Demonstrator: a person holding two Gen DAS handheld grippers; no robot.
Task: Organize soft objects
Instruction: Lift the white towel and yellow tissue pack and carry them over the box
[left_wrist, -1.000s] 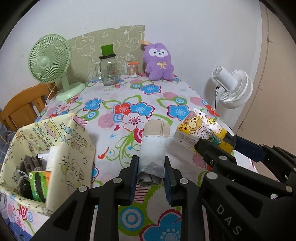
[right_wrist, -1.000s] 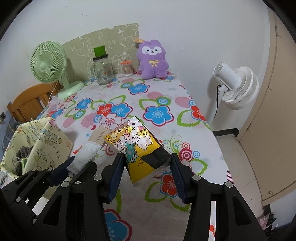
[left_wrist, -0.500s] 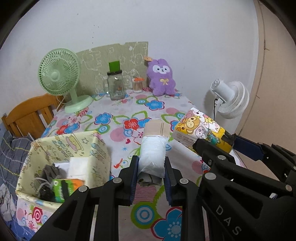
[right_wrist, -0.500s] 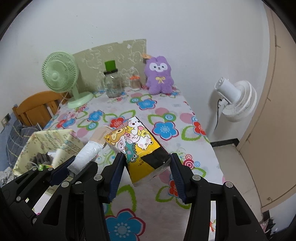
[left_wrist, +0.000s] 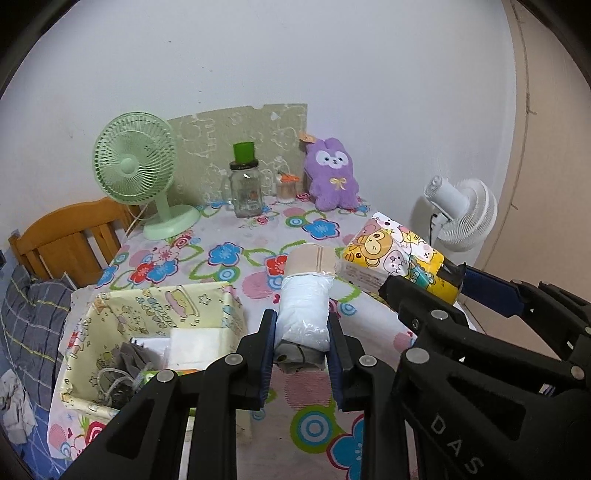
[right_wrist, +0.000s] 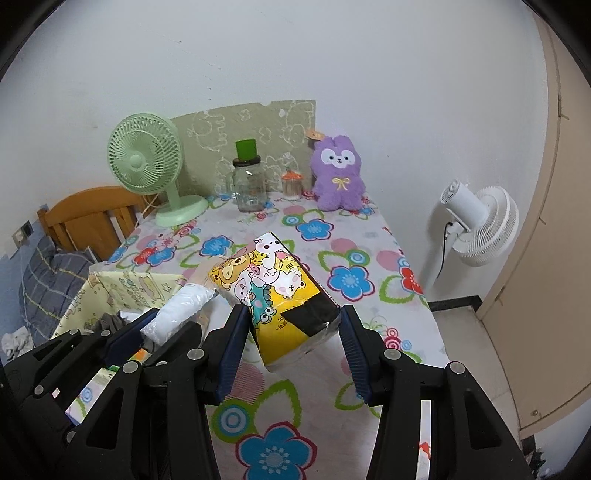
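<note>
My left gripper (left_wrist: 301, 350) is shut on a white plastic-wrapped roll (left_wrist: 306, 310) with a beige band at its far end, held above the flowered table (left_wrist: 236, 254). The right gripper (right_wrist: 291, 339) is shut on a yellow cartoon-printed tissue pack (right_wrist: 275, 291), also lifted off the cloth; that pack (left_wrist: 395, 260) shows to the right in the left wrist view. A pale yellow fabric basket (left_wrist: 155, 306) sits at the table's near left with a grey pouch, cords and white packs inside. A purple plush bunny (left_wrist: 334, 173) leans against the back wall.
At the back stand a green desk fan (left_wrist: 136, 166), a glass jar with a green lid (left_wrist: 245, 188) and a small toothpick jar (left_wrist: 287, 186). A white floor fan (left_wrist: 461, 210) is off the table's right edge. A wooden chair (left_wrist: 70, 236) and grey checked cloth lie left.
Both grippers have risen with their loads and pulled back, so the table looks smaller and lower. The basket's open inside has come more into view at the left.
</note>
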